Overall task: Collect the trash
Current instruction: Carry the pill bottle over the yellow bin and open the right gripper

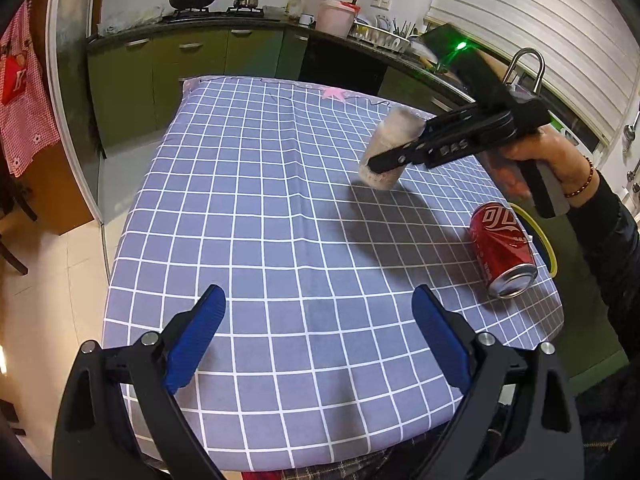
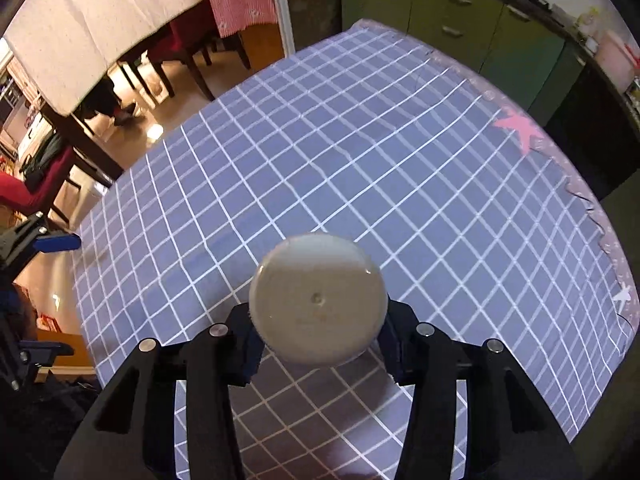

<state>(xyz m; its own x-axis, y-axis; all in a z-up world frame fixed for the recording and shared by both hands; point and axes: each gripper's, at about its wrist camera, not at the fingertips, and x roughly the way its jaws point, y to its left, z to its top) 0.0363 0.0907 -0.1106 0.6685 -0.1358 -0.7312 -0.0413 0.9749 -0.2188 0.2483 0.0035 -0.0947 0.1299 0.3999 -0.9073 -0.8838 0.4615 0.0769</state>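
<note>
Trash on a checked tablecloth: a pale, cloudy plastic cup sits tilted between the fingers of the right gripper, whose dark pads flank its sides in the right wrist view, where its round base faces the camera; the fingers are narrowed about halfway around it and appear to press on it, and it looks lifted just clear of the table, its shadow falling on the cloth below. A hand with a bead bracelet grips the handle of that tool. A red drink can lies on its side nearer the table's edge, below the right gripper in the left wrist view and well to the right of the left gripper. The left gripper hangs over the near end of the table, its blue-padded fingers spread wide with nothing between them.
</note>
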